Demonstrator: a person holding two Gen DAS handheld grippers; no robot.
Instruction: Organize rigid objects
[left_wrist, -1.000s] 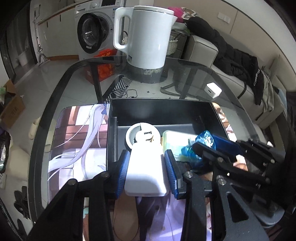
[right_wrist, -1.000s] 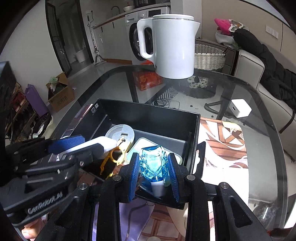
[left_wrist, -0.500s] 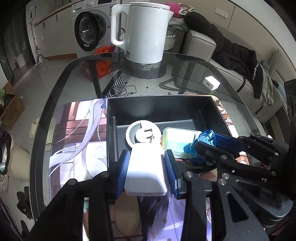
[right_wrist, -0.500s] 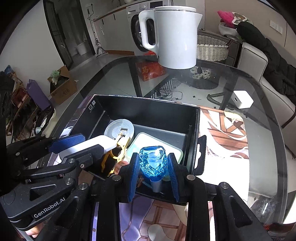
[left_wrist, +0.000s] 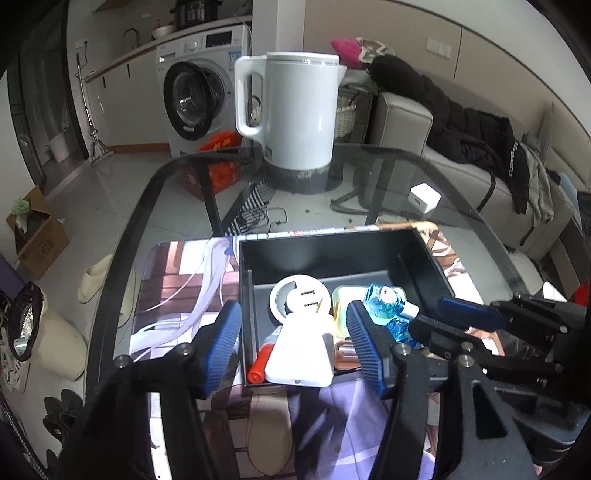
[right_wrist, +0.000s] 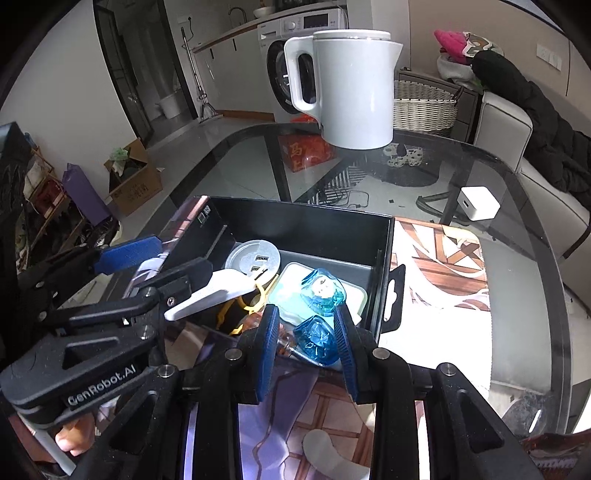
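A black box (left_wrist: 332, 247) (right_wrist: 306, 221) stands on a printed mat on the glass table. In it lie a round white USB hub (left_wrist: 301, 297) (right_wrist: 255, 256), a pale lidded case (right_wrist: 354, 291), a white wedge-shaped block (left_wrist: 301, 350) (right_wrist: 218, 290), a red-capped tube (left_wrist: 258, 363) and two blue faceted bottles (left_wrist: 384, 301) (right_wrist: 319, 338). My left gripper (left_wrist: 293, 349) is open, its pads apart on both sides of the white block, which rests on the box's near edge. My right gripper (right_wrist: 304, 350) is open around the nearer blue bottle, which lies in the box.
A white electric kettle (left_wrist: 299, 118) (right_wrist: 351, 88) stands at the far side of the table. A small white charger cube (left_wrist: 424, 197) (right_wrist: 478, 203) lies on the glass at the right. The table's curved edge runs along the left and right.
Both grippers have opened. The white block left my left gripper and now rests on the box's edge. The blue bottle left my right gripper and lies in the box. Both grippers drew back.
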